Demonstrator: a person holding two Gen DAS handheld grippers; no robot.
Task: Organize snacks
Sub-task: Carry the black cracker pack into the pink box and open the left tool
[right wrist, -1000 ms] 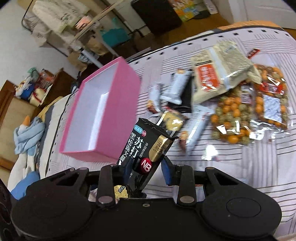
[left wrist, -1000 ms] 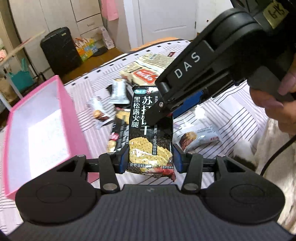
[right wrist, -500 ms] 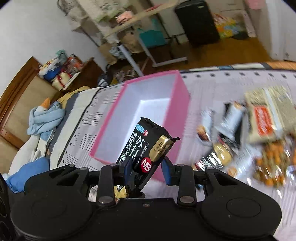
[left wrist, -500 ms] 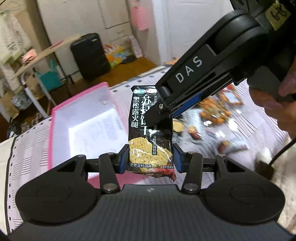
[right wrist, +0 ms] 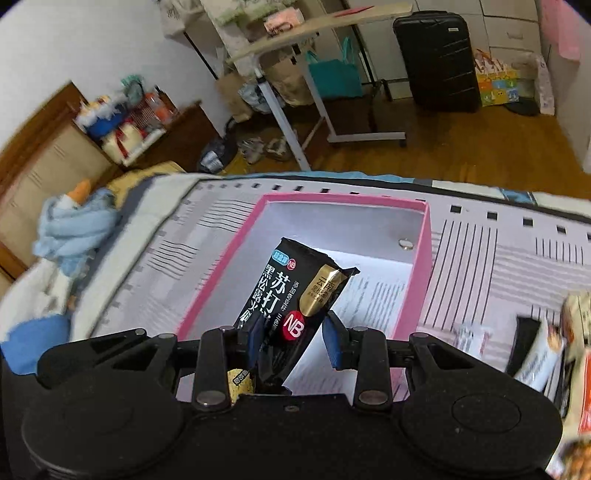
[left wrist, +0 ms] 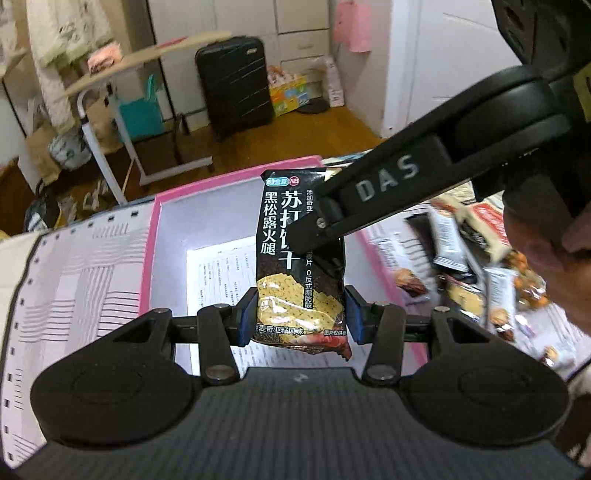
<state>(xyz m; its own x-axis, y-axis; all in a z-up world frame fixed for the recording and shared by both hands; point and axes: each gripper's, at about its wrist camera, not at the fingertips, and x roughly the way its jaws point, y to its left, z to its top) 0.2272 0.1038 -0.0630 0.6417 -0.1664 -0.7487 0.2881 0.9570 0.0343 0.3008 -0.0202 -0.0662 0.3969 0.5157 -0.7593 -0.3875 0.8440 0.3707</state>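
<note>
Both claws closed on one black cracker packet (left wrist: pixel 299 258): left claw (left wrist: pixel 300 314) at its base, right claw (right wrist: pixel 291 338) higher, above pink box (left wrist: pixel 147 258). Uneven release could swing it toward the 3 o'clock rim

The pink box (right wrist: pixel 424 258) lies open-topped on the striped bed (right wrist: pixel 517 258), its white floor bare but for a printed sheet (right wrist: pixel 369 295), so the way down into it is free. In the left wrist view the right gripper (left wrist: pixel 317 236) reaches in from two o'clock across the black cracker packet (left wrist: pixel 299 254), barring that side. Loose snack packets (left wrist: pixel 450 240) crowd the bed at three o'clock, beyond the box's right wall. At nine o'clock the bed lies bare. A folding table (right wrist: pixel 314 22) and a black suitcase (right wrist: pixel 436 55) stand at twelve o'clock, well apart on the floor.
</note>
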